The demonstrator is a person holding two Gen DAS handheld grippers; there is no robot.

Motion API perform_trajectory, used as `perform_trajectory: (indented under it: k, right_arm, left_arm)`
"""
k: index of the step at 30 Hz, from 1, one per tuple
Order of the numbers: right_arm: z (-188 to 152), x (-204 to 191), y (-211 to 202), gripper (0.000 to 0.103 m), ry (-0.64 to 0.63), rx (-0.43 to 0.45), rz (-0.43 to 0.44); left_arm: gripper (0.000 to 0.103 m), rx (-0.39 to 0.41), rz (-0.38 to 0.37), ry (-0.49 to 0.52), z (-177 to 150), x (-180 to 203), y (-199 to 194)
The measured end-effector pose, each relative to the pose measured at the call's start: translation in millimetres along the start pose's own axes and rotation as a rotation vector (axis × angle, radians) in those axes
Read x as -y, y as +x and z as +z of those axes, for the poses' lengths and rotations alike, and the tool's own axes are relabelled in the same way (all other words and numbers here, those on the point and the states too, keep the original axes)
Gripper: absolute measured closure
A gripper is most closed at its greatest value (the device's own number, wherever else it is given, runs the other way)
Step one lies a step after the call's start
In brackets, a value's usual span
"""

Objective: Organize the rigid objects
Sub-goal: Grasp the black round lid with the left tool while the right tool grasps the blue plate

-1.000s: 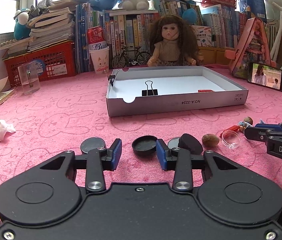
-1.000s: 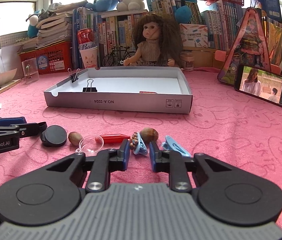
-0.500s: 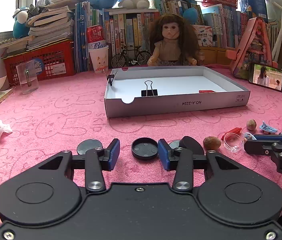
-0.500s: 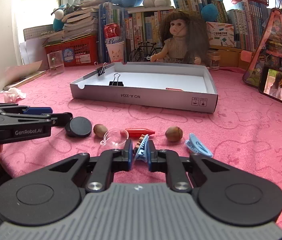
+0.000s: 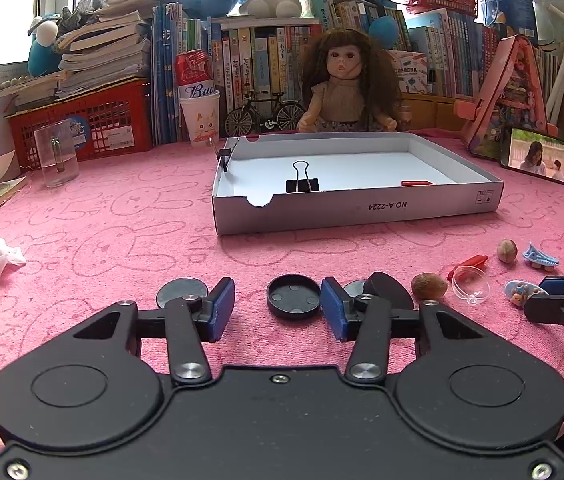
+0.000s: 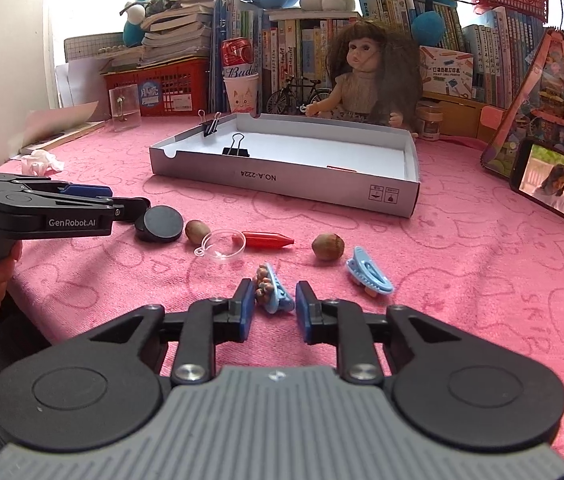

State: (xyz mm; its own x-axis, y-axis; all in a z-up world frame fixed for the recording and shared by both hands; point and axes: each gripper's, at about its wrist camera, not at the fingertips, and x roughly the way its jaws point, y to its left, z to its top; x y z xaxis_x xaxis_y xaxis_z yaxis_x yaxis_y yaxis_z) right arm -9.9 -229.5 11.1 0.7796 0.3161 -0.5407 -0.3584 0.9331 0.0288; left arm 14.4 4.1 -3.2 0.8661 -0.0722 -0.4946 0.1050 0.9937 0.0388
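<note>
Pink bunny cloth [image 6: 461, 264] covers the table, and the little things you must tidy lie on it in a row. Your right tongs [image 6: 273, 312] have just been opening. Their blue pads stand a little apart with the small blue hair clip with tiny toys on it [image 6: 269, 289] lying between them, and neither pad presses it. Your left tongs [image 5: 278, 312] have just been opening too, and the round black plastic cap [image 5: 293, 295] sits just past their tips, not gripped.

Far ahead of both tongs is the flat grey cardboard box [image 6: 282, 182], where the things most likely go. A black binder clip [image 6: 236, 148] already stands inside it.

Watch out here. The hair clip lies crooked between your right pads, so if you squeeze, it may twist or pop out. The clear plastic half-ball [image 6: 222, 245] and the red crayon [image 6: 268, 239] lie just ahead of that clip, so a push forward may bump them away. The cap is low and flat, so your left pads may slide over it.
</note>
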Motion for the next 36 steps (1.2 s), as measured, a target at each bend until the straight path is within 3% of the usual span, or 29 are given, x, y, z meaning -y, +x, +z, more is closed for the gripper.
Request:
perform_trajectory:
  k: [7, 11, 15, 26, 30, 32, 36]
  right_arm:
    - [-2, 8, -4, 0.047, 0.005, -0.007, -0.093]
    - [-3, 15, -7, 0.047, 0.054, -0.005, -0.147]
    - [-2, 15, -14, 0.042, 0.111, 0.046, -0.087]
    - [1, -2, 7, 0.030, -0.054, 0.044, -0.037]
    - [0, 2, 13, 0.032, -0.064, 0.027, -0.026]
    - [-1, 2, 12, 0.054, -0.053, 0.033, -0.022]
    - [-2, 1, 10, 0.060, -0.038, 0.045, -0.031]
  left_arm:
    - [0.057, 0.011, 0.004, -0.009, 1, -3, -1]
    - [0.058, 0.046, -0.013, -0.046, 3, -9, -5]
    - [0.058, 0.044, -0.008, -0.031, 4, -7, -4]
    - [0.057, 0.033, -0.006, 0.000, -3, -4, 2]
    - [0.057, 0.025, -0.024, 0.001, -4, -3, 4]
    - [0.062, 0.008, -0.041, -0.008, -5, -3, 7]
    - [0.065, 0.017, -0.030, 0.011, -5, 0, 6]
